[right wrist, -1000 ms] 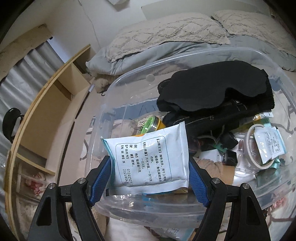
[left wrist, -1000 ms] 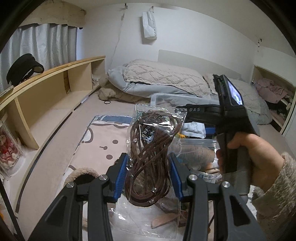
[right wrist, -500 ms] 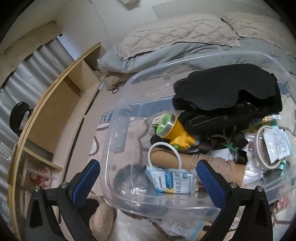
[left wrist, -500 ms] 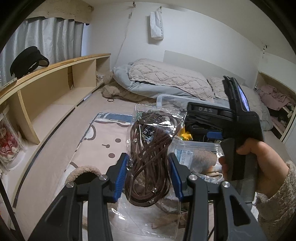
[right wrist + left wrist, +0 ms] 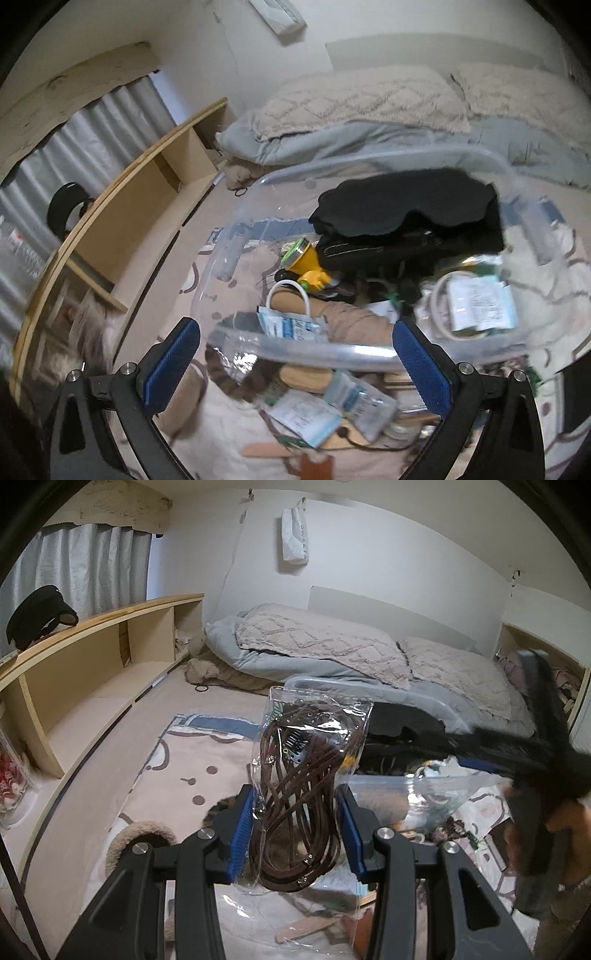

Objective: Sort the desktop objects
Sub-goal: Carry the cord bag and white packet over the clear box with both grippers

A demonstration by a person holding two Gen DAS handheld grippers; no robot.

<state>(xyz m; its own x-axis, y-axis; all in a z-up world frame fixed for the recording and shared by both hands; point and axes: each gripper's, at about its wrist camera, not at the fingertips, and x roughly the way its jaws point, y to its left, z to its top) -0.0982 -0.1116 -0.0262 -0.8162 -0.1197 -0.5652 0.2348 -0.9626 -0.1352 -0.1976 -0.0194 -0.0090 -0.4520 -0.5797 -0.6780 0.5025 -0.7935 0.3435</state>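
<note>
The left gripper [image 5: 295, 827] has its jaws closed on a clear bag [image 5: 314, 775] of coiled brown cord [image 5: 295, 805], pinching it at the lower half so the bag stands upright, its long axis running straight up from the jaws, well off the floor. The right gripper [image 5: 295, 365] has its jaws spread wide with nothing between them; it hangs just above the near rim of the clear bin [image 5: 321, 350], which lies directly ahead of and below it. Inside the bin, near that rim, sits a blue-and-white packet [image 5: 291, 326], with a yellow torch [image 5: 308, 266] behind it and black cloth [image 5: 406, 218] piled at the far side. In the left view the bin [image 5: 369, 685] lies ahead and to the right of the held bag, beyond its top edge, with the right hand [image 5: 569, 819] blurred at the frame's right edge. So the bagged cord looks next to go in: the left gripper, judging by this, needs to carry it forward and rightward over the rim and then let go. The empty right one is nearer to the loose packets [image 5: 332, 402] on the rug [image 5: 192, 760] below the bin's near wall, which seem the likeliest next pick. A floppy bag held low may fold or catch on the rim.
</note>
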